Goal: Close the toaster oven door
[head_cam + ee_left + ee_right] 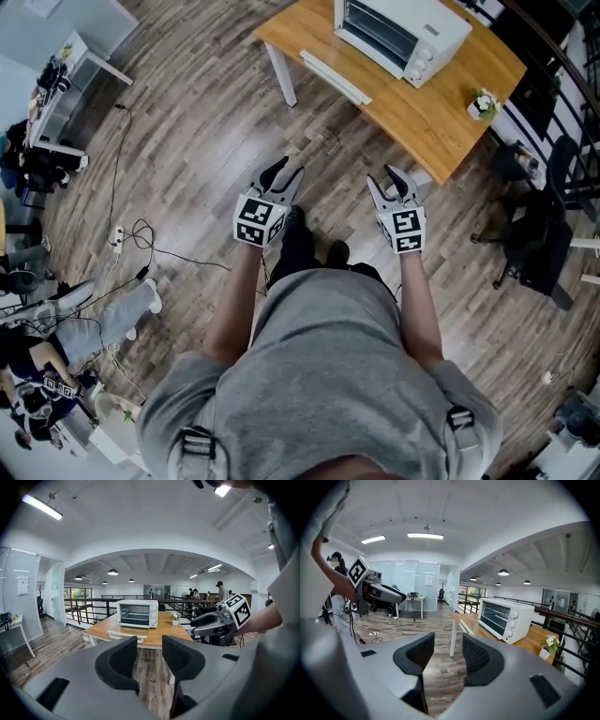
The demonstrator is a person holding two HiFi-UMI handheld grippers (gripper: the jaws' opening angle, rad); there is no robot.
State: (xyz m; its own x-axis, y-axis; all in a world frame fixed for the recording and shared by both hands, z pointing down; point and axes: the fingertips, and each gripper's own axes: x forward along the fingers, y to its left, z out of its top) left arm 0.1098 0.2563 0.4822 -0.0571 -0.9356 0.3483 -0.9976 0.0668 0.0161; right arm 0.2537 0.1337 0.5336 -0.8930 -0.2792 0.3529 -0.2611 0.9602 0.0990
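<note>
The toaster oven (403, 33) stands at the upper right of the head view, on a wooden table (441, 117). It is white, with three knobs down one side of its front. Its door (335, 77) seems to be folded down flat, a long white bar reaching out past the table's near edge, though it is small in this view. In the left gripper view the same bar juts forward below the open glass front. A small potted plant (484, 105) sits on the table to the right of the oven, well apart from it.

Both claws hang at the middle of the frame over the wood floor (187, 141), well short of the table. The left claw (284, 173) is open, its dark pads apart with only floor showing between them. The right claw (398, 180) is likewise open and empty, its tips pointing toward the table. Each carries its marker cube just behind the jaws.

A black chair (539, 239) stands at the right edge, and cables (141, 234) trail across the floor at the left.
</note>
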